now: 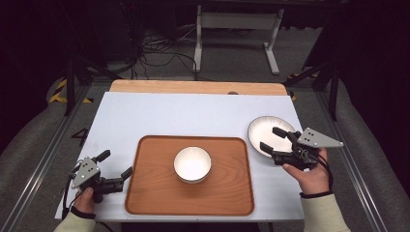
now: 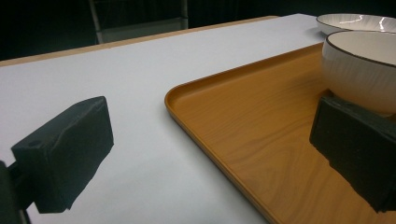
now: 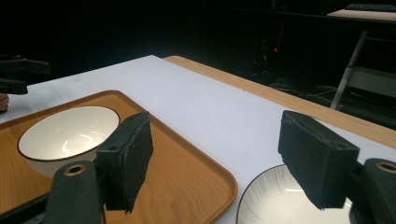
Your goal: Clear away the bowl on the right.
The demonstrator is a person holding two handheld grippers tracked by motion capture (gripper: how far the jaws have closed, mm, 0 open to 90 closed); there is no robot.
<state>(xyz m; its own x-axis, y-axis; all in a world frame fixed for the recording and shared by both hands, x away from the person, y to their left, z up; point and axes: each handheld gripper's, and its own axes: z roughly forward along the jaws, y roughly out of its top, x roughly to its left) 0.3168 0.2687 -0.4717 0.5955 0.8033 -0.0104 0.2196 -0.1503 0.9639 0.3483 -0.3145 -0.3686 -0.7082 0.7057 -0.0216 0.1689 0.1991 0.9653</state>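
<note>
both grippers gape with nothing between their jaws: the left gripper (image 1: 116, 164) beside the tray (image 1: 145, 193), the right gripper (image 1: 271, 140) over the plate (image 1: 258, 126).

I count one wooden tray (image 1: 159, 193), one white bowl (image 1: 192, 164) and one white plate (image 1: 263, 131), three pieces of ware in all, on one table (image 1: 169, 116). I have two tools in front of me: the left tool (image 1: 116, 164) and the right tool (image 1: 271, 138).
</note>
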